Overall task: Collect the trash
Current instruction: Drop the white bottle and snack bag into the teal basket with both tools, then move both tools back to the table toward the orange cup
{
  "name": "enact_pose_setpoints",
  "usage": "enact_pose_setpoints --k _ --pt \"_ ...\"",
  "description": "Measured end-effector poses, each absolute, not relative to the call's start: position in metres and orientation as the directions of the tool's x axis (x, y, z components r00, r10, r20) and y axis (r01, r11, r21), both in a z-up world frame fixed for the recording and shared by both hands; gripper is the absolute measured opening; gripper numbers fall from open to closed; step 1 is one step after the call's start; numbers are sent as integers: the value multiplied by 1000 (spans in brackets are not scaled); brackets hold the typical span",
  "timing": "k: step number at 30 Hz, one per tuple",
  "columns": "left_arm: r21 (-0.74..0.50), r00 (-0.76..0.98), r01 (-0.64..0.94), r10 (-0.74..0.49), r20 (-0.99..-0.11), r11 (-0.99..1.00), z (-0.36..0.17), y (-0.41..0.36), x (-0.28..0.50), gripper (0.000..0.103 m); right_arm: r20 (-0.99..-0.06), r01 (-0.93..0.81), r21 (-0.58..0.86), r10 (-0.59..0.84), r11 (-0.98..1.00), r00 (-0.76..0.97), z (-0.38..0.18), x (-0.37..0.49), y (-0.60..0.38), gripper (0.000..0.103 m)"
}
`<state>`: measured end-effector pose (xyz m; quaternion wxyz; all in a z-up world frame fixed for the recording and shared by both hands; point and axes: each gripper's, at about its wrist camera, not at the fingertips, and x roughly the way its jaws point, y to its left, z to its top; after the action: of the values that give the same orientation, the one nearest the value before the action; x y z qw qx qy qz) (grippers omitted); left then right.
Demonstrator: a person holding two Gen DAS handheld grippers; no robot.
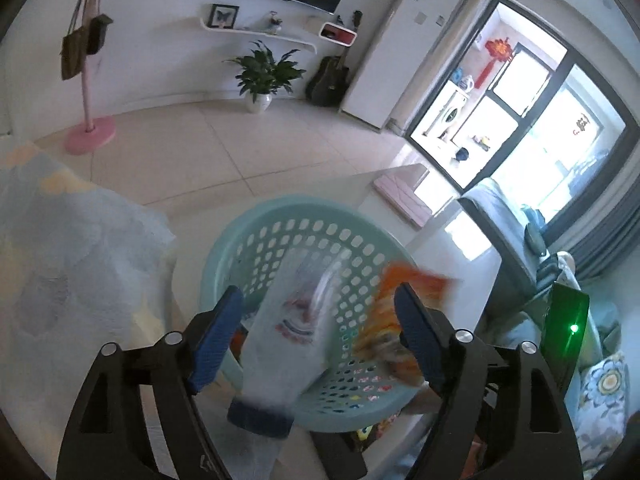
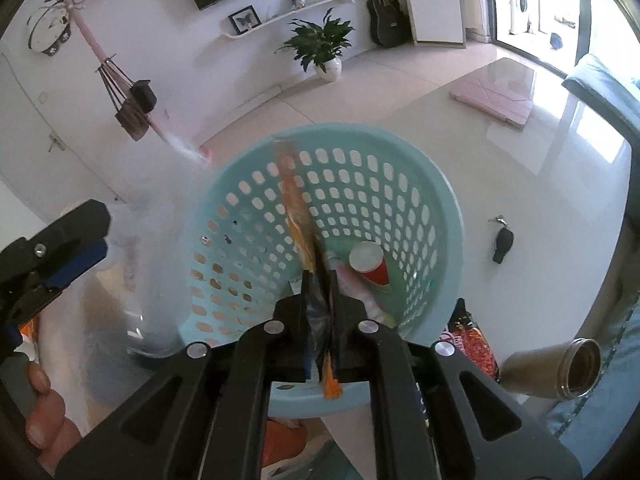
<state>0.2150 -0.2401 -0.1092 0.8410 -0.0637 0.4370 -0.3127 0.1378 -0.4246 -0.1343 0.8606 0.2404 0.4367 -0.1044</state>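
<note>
left gripper (image 1: 316,328) jaws apart, bottle (image 1: 280,332) between | right gripper (image 2: 320,284) jaws pinch wrapper (image 2: 298,216) | basket (image 2: 440,208) below

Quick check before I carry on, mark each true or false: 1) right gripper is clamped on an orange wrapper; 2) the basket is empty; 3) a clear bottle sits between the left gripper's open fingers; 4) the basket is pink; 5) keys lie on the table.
1) True: the right gripper is shut on the orange wrapper.
2) False: the basket holds a red cup.
3) True: the clear bottle is between the left gripper's open fingers, blurred.
4) False: it is pale teal.
5) True: keys lie on the table.
</note>
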Motion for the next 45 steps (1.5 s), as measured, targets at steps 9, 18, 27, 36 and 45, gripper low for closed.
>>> enact_pose_setpoints --k 9,18,27,36,45 --pt "-403 457 468 -605 -652 787 -90 -219 200 76 -758 371 345 23 862 652 -117 124 -424 37" --pt "-352 571 490 -598 -562 798 -35 -180 163 76 -673 227 361 84 904 735 -72 115 -380 37" --pt "-314 718 388 -498 -487 866 9 -99 125 82 -608 44 343 186 938 772 -39 121 -309 37" --pt "-242 835 141 -246 -492 960 15 4 108 85 -552 -171 280 304 945 777 -23 144 -206 46" --pt "-283 786 -54 -134 -603 958 -23 72 140 87 -558 -267 222 347 938 754 -45 175 -130 50"
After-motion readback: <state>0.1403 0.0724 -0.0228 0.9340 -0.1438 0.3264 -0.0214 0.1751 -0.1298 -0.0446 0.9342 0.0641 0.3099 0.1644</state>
